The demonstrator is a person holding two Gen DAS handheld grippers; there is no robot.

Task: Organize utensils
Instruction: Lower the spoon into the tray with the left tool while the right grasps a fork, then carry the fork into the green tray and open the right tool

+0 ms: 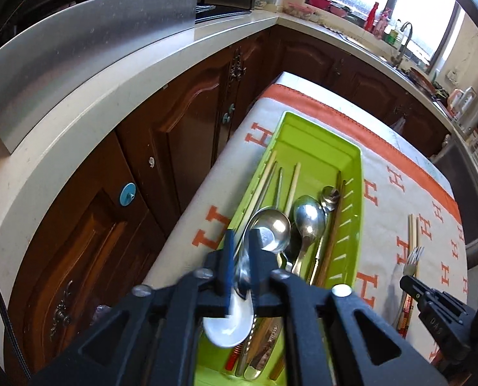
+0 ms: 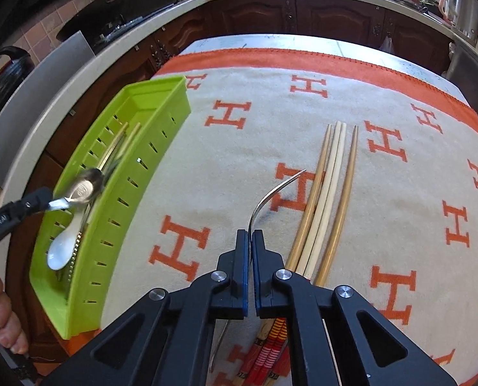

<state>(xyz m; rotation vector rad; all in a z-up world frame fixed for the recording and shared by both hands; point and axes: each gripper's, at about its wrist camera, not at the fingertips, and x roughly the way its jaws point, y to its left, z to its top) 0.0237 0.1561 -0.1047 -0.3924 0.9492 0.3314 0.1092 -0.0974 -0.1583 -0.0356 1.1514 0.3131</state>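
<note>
**Claws both clenched: spoon at the tray, fork over the table**

Your left claw (image 1: 242, 241) is clenched on the handle of a metal spoon (image 1: 271, 225). You hold this spoon above the green tray (image 1: 351, 199), with its bowl pointing forward over the other pieces. In the right wrist view you see the same left claw (image 2: 50, 201) at the left edge, with the spoon (image 2: 87, 186) just over the tray's (image 2: 116, 212) long slotted wall.

Inside the tray lie a white ceramic spoon (image 1: 229, 325) close under your claw, a second metal spoon (image 1: 309, 218) beside the one you hold, pale chopsticks (image 1: 292, 186) toward the far end, and dark brown chopsticks (image 1: 333, 225) along the right wall. The tray stands at the left edge of the table, on a cream cloth (image 2: 239, 167) with orange H letters and an orange border.

Further right, your right claw (image 2: 250, 238) is clenched on the thin handle of a fork (image 2: 271, 193). The fork curves up and forward from the fingers, and its tines point away from you. Whether it touches the cloth, I cannot tell.

Just right of the fork, four loose chopsticks (image 2: 325, 186) lie on the cloth, side by side, with their tips pointing away from you and their patterned red ends under the claw.
</note>
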